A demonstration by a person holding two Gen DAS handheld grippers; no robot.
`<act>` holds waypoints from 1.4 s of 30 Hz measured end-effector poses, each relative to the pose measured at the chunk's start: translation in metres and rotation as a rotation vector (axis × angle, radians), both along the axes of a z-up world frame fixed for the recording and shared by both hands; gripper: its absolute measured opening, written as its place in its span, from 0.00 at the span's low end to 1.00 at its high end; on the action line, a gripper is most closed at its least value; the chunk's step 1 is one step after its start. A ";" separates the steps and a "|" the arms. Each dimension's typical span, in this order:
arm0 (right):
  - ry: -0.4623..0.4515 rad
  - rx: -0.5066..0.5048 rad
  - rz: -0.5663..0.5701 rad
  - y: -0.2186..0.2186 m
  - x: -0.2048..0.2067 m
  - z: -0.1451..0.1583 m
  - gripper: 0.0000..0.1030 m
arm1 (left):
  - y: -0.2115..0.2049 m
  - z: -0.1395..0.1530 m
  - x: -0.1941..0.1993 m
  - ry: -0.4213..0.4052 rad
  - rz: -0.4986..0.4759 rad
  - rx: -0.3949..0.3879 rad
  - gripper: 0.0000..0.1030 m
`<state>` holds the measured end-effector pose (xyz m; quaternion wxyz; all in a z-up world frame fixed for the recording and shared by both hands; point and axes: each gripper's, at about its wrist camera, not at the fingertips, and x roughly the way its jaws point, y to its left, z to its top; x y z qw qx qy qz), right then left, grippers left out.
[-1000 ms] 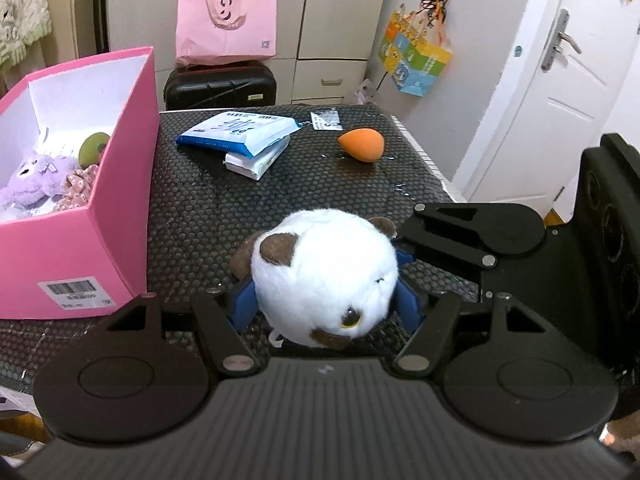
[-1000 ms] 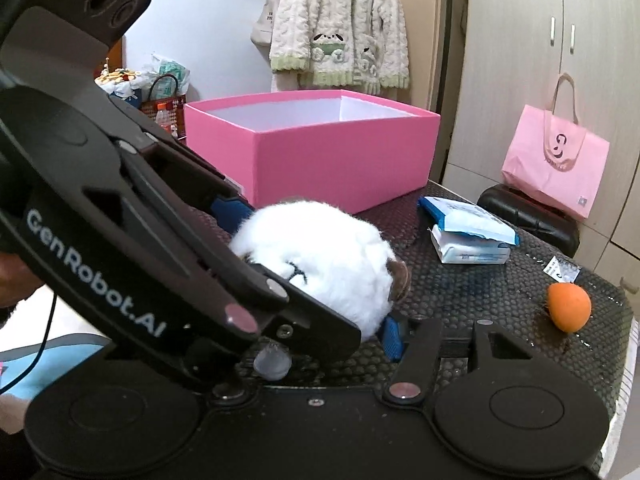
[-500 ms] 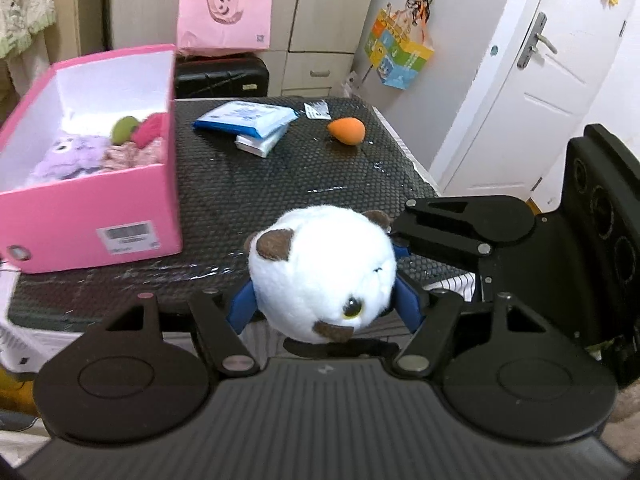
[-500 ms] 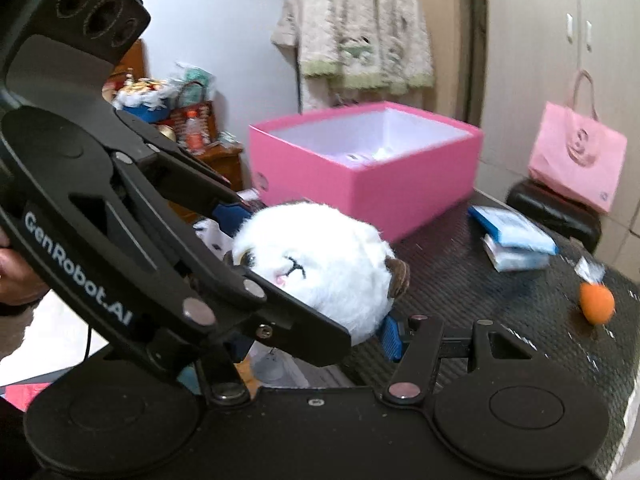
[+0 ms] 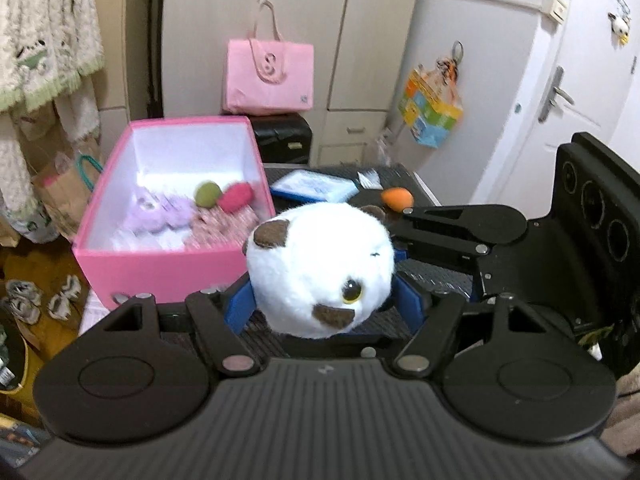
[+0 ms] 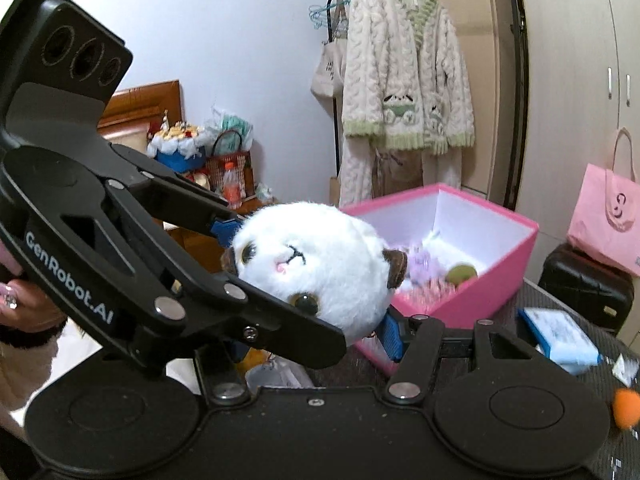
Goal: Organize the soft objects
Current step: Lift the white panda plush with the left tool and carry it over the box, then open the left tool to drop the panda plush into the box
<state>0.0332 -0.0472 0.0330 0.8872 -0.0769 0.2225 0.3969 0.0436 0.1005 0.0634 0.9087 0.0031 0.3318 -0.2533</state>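
My left claw (image 5: pixel 322 300) and right claw (image 6: pixel 310 276) both pinch the white plush ball (image 5: pixel 320 268) between blue pads. It hangs above the counter (image 5: pixel 436 276), near the pink box (image 5: pixel 168 268) of soft toys.

A dark table (image 5: pixel 420 276) with a dotted, honeycomb-like surface carries the things. On it stands an open pink box (image 5: pixel 160 268) near its left edge in the left wrist view. Further back lies a blue-and-white packet (image 5: pixel 314 189), resting on another; beside it a small white wrapper (image 5: pixel 370 178) and an orange egg-shaped sponge (image 5: pixel 396 199) near the right edge
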 end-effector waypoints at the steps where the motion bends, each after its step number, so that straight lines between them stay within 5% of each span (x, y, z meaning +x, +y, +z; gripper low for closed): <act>1: -0.002 0.005 -0.002 0.002 0.006 0.003 0.63 | 0.003 0.004 0.007 -0.005 0.006 -0.001 0.68; 12: -0.047 -0.024 0.000 0.039 0.099 0.031 0.65 | 0.039 0.022 0.100 0.005 0.101 -0.079 0.68; 18: 0.047 -0.018 0.067 0.050 0.154 0.014 0.66 | 0.059 -0.007 0.148 0.078 0.165 -0.139 0.68; 28: 0.131 -0.157 0.060 0.073 0.188 -0.021 0.66 | 0.077 -0.058 0.190 0.211 0.215 -0.180 0.68; 42: 0.105 -0.243 0.017 0.063 0.159 -0.016 0.72 | 0.063 -0.029 0.152 0.041 0.278 0.028 0.80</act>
